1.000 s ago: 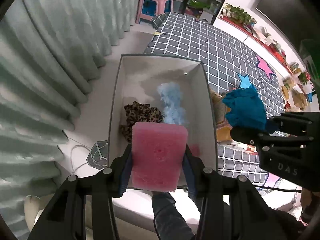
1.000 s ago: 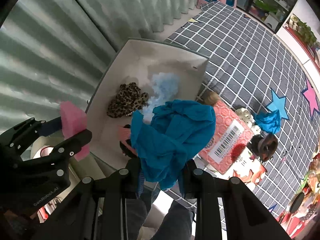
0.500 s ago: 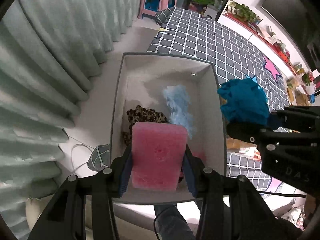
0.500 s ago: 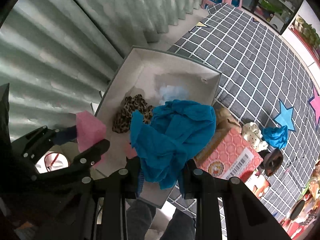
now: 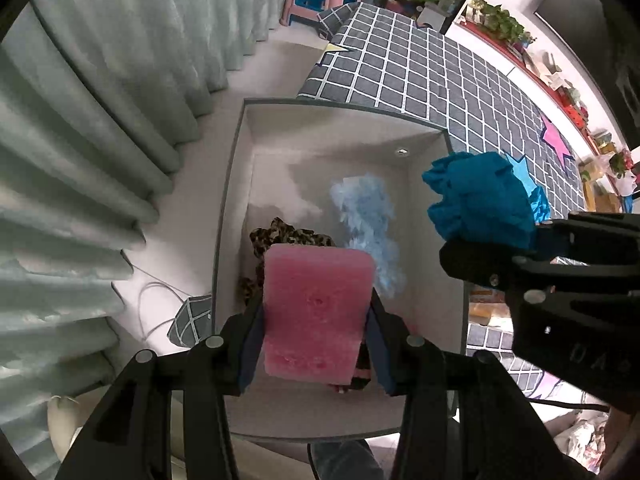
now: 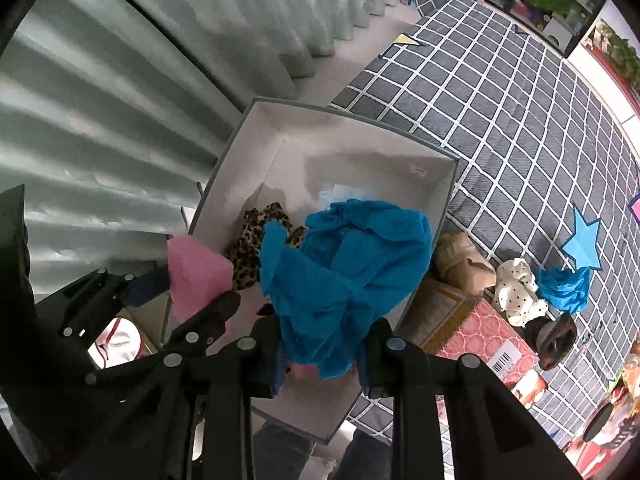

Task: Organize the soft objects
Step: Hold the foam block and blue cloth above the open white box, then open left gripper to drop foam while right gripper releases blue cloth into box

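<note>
Left hand-held gripper (image 5: 316,336): jaws clamped on a pink sponge block (image 5: 316,308), which hangs over the near end of the grey storage box (image 5: 232,184). The sponge looks light and springy; the pads dent its two side faces slightly, and that side hold should do.

Right hand-held gripper (image 6: 324,354): jaws pressed together on a bunched teal cloth (image 6: 344,268), held over the right half of the box. The cloth is limp and light, with loose folds draping over the fingers; it may snag on a pad at release. A pinch low on the bunch looks adequate.

Already in the box: a leopard-print fabric piece (image 5: 288,236) and a pale blue fluffy item (image 5: 366,220), with bare floor at the far end.

Surroundings: pleated curtain (image 5: 80,120) to the left; grey checked mat (image 6: 520,112) to the right carrying a cream polka-dot item (image 6: 516,292), a second teal cloth (image 6: 564,288) and a red patterned package (image 6: 480,340).

Obstruction: the two grippers sit near each other above one box, so the box walls and the other tool are the things to clear.
</note>
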Demonstrator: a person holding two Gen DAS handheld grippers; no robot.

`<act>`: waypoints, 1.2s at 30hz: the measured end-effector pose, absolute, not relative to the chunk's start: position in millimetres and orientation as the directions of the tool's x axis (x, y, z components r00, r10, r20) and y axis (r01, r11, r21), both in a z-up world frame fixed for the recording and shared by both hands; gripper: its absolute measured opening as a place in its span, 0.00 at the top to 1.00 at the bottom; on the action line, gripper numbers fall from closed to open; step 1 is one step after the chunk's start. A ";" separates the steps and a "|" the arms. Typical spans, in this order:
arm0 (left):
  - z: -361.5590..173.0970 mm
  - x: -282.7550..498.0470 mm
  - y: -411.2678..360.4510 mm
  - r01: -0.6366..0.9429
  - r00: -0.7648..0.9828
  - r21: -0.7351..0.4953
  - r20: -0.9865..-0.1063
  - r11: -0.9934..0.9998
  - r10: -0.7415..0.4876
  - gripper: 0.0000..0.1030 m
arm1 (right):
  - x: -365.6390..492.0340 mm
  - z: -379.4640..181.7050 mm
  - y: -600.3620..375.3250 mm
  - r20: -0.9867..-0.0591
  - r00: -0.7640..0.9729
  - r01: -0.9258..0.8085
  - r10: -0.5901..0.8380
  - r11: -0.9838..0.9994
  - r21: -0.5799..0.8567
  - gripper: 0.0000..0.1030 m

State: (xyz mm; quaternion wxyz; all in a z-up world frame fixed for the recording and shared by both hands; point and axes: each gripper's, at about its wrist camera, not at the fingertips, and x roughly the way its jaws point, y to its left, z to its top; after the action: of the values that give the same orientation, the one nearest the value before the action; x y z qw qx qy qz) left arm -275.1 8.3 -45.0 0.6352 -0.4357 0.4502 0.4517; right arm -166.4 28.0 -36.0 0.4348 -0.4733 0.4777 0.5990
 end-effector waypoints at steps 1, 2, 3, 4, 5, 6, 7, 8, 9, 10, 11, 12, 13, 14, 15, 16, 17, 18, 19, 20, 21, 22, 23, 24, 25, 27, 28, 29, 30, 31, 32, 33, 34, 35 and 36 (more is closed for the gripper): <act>-46.4 -275.1 8.8 -0.966 0.184 -0.145 -0.966 0.213 0.179 0.52 | -166.5 -37.9 29.3 -0.983 -0.174 -0.973 0.065 -0.164 0.162 0.73; -47.7 -274.5 9.9 -0.966 0.183 -0.144 -0.967 0.213 0.177 0.52 | -166.0 -39.2 30.1 -0.983 -0.174 -0.973 0.063 -0.163 0.162 0.73; -49.5 -274.2 10.6 -0.967 0.182 -0.143 -0.968 0.213 0.175 0.52 | -166.0 -39.9 31.1 -0.983 -0.174 -0.973 0.062 -0.162 0.162 0.73; -51.5 -273.7 11.2 -0.967 0.180 -0.142 -0.969 0.213 0.171 0.52 | -165.8 -41.5 32.3 -0.983 -0.172 -0.974 0.059 -0.161 0.161 0.73; -53.0 -273.2 12.2 -0.967 0.179 -0.142 -0.969 0.213 0.167 0.52 | -165.7 -42.5 33.1 -0.983 -0.172 -0.974 0.057 -0.160 0.161 0.73; -54.2 -273.2 12.5 -0.967 0.178 -0.141 -0.970 0.213 0.165 0.52 | -165.5 -43.9 34.1 -0.984 -0.171 -0.974 0.055 -0.159 0.161 0.73; -55.9 -273.1 12.6 -0.967 0.175 -0.139 -0.971 0.213 0.162 0.52 | -165.0 -45.4 35.0 -0.984 -0.170 -0.974 0.052 -0.157 0.160 0.73; -56.5 -272.7 13.2 -0.967 0.174 -0.138 -0.972 0.214 0.160 0.52 | -164.8 -47.1 35.7 -0.984 -0.170 -0.975 0.049 -0.156 0.161 0.73; -57.4 -272.7 13.0 -0.967 0.175 -0.139 -0.972 0.214 0.157 0.52 | -164.9 -47.6 35.9 -0.984 -0.170 -0.975 0.047 -0.155 0.161 0.73; -58.6 -272.5 13.0 -0.967 0.174 -0.139 -0.973 0.214 0.154 0.52 | -164.8 -49.1 36.2 -0.984 -0.170 -0.975 0.044 -0.154 0.161 0.73; -59.3 -272.3 12.9 -0.967 0.173 -0.139 -0.973 0.215 0.152 0.52 | -165.0 -50.8 36.3 -0.985 -0.170 -0.975 0.040 -0.154 0.162 0.73; -59.9 -272.1 12.9 -0.967 0.172 -0.138 -0.974 0.216 0.150 0.52 | -165.2 -52.2 36.4 -0.985 -0.171 -0.974 0.037 -0.154 0.164 0.73; -60.6 -272.0 12.9 -0.967 0.172 -0.138 -0.974 0.216 0.147 0.52 | -165.6 -53.5 36.3 -0.984 -0.172 -0.974 0.035 -0.154 0.165 0.73; -61.0 -271.7 13.6 -0.967 0.171 -0.137 -0.974 0.216 0.146 0.52 | -165.7 -54.4 36.7 -0.984 -0.174 -0.974 0.033 -0.153 0.167 0.73; -61.6 -271.6 13.7 -0.967 0.171 -0.137 -0.975 0.216 0.144 0.52 | -165.8 -55.5 36.8 -0.984 -0.176 -0.974 0.032 -0.151 0.169 0.73; -62.1 -271.2 14.0 -0.967 0.170 -0.137 -0.975 0.216 0.142 0.52 | -165.8 -56.0 36.9 -0.984 -0.177 -0.974 0.031 -0.151 0.171 0.73; -62.5 -270.7 13.9 -0.967 0.169 -0.137 -0.975 0.216 0.140 0.52 | -165.8 -56.6 36.9 -0.983 -0.179 -0.974 0.030 -0.150 0.172 0.73; -63.3 -270.6 13.8 -0.967 0.168 -0.136 -0.976 0.217 0.138 0.52 | -165.8 -56.9 37.1 -0.983 -0.180 -0.973 0.030 -0.149 0.173 0.73; -64.0 -270.0 13.7 -0.967 0.168 -0.136 -0.976 0.217 0.136 0.52 | -165.6 -57.3 37.2 -0.983 -0.180 -0.973 0.030 -0.149 0.174 0.73; -64.7 -269.7 13.6 -0.967 0.168 -0.136 -0.977 0.218 0.135 0.52 | -165.4 -57.9 37.2 -0.983 -0.180 -0.973 0.028 -0.150 0.174 0.73; -65.5 -269.1 13.5 -0.966 0.167 -0.136 -0.977 0.218 0.133 0.52 | -165.5 -58.2 37.4 -0.983 -0.180 -0.973 0.028 -0.150 0.174 0.73; -66.2 -268.8 13.2 -0.966 0.167 -0.136 -0.977 0.218 0.131 0.52 | -165.2 -58.6 37.3 -0.983 -0.179 -0.974 0.028 -0.149 0.173 0.73; -66.9 -268.5 13.3 -0.966 0.168 -0.137 -0.977 0.218 0.130 0.52 | -165.1 -59.1 37.0 -0.983 -0.180 -0.973 0.026 -0.149 0.174 0.73; -67.3 -268.2 13.1 -0.966 0.170 -0.140 -0.977 0.218 0.129 0.52 | -165.0 -59.7 36.8 -0.983 -0.181 -0.973 0.024 -0.148 0.176 0.73; -67.7 -267.8 12.8 -0.965 0.172 -0.141 -0.977 0.219 0.127 0.52 | -164.6 -60.3 36.5 -0.983 -0.181 -0.973 0.024 -0.148 0.176 0.73; -68.3 -266.2 12.6 -0.964 0.177 -0.146 -0.976 0.221 0.126 0.51 | -164.3 -60.8 35.6 -0.983 -0.181 -0.973 0.023 -0.149 0.176 0.73; -68.0 -265.8 12.0 -0.963 0.182 -0.151 -0.975 0.221 0.127 0.51 | -164.4 -61.1 35.3 -0.983 -0.181 -0.973 0.022 -0.150 0.176 0.73; -67.8 -265.4 11.6 -0.963 0.183 -0.152 -0.975 0.221 0.129 0.51 | -164.6 -61.4 35.1 -0.983 -0.182 -0.972 0.021 -0.153 0.177 0.73; -67.5 -264.8 11.1 -0.963 0.184 -0.153 -0.974 0.220 0.129 0.51 | -165.1 -61.1 34.5 -0.983 -0.183 -0.972 0.021 -0.157 0.177 0.73; -66.9 -264.3 10.5 -0.963 0.188 -0.157 -0.974 0.220 0.130 0.47 | -165.4 -60.4 34.3 -0.983 -0.182 -0.972 0.023 -0.157 0.176 0.72; -66.2 -263.6 9.8 -0.962 0.191 -0.159 -0.973 0.220 0.130 0.38 | -164.8 -60.1 34.1 -0.983 -0.184 -0.971 0.025 -0.157 0.178 0.69; -65.4 -262.7 9.1 -0.963 0.187 -0.155 -0.973 0.220 0.132 0.32 | -164.2 -60.1 34.1 -0.982 -0.186 -0.971 0.027 -0.156 0.179 0.59; -64.2 -261.9 8.3 -0.964 0.183 -0.150 -0.974 0.220 0.137 0.22 | -163.3 -58.9 34.0 -0.982 -0.187 -0.972 0.033 -0.154 0.180 0.51; -63.2 -261.2 8.0 -0.964 0.182 -0.148 -0.973 0.221 0.143 0.21 | -162.4 -58.1 33.7 -0.981 -0.189 -0.971 0.037 -0.153 0.181 0.38; -62.0 -260.7 7.5 -0.964 0.183 -0.148 -0.972 0.223 0.147 0.21 | -161.8 -56.9 33.5 -0.980 -0.192 -0.971 0.043 -0.153 0.184 0.37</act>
State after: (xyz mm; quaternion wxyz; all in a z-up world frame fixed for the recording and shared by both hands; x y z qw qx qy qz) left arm -260.7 7.5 -62.0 0.6302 -0.4408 0.4630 0.4406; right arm -161.8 33.5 -56.9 0.4259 -0.4717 0.4920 0.5950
